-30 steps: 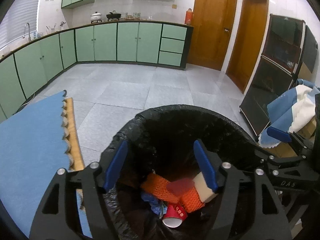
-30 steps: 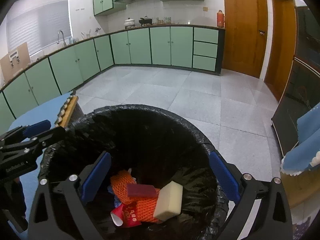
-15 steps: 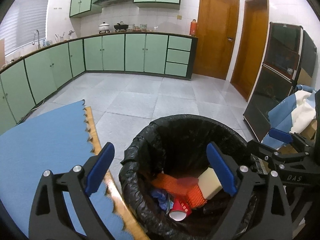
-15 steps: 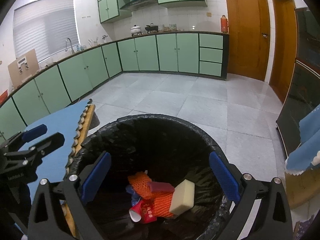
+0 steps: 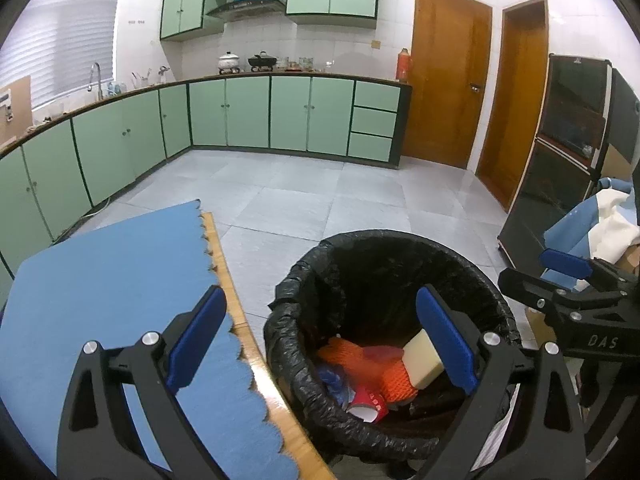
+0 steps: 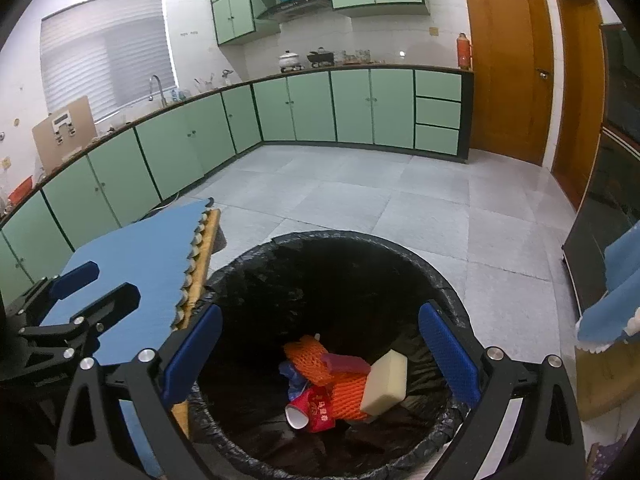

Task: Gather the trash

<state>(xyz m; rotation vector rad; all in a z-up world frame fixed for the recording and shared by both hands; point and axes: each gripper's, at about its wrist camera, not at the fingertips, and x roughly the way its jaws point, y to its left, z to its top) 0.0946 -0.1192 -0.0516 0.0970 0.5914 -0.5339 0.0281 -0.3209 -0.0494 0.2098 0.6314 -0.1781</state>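
Note:
A black-lined trash bin [image 5: 304, 280] [image 6: 256, 268] stands on the floor beside a blue-covered table. Inside lie orange foam netting [image 6: 344, 390], a cream sponge [image 6: 384, 384], a dark red bar [image 6: 346, 362], a red paper cup [image 6: 312, 408] and blue wrapper scraps. The sponge [image 5: 422, 364] and netting [image 5: 394, 380] also show in the left wrist view. My left gripper [image 5: 320, 340] is open and empty, over the table edge and the bin's left rim. My right gripper [image 6: 320, 354] is open and empty above the bin.
The blue-covered table [image 5: 100, 280] with a wooden edge lies left of the bin. Green kitchen cabinets [image 5: 248, 112] line the far walls. A dark glass cabinet [image 5: 560, 168] and a pile of blue and white cloth [image 5: 592, 224] stand at right. Grey tiled floor [image 6: 360, 200] lies beyond.
Both grippers have risen and pulled back from the bin. My left gripper has opened wider and shifted left over the table edge. The trash in the bin has not moved.

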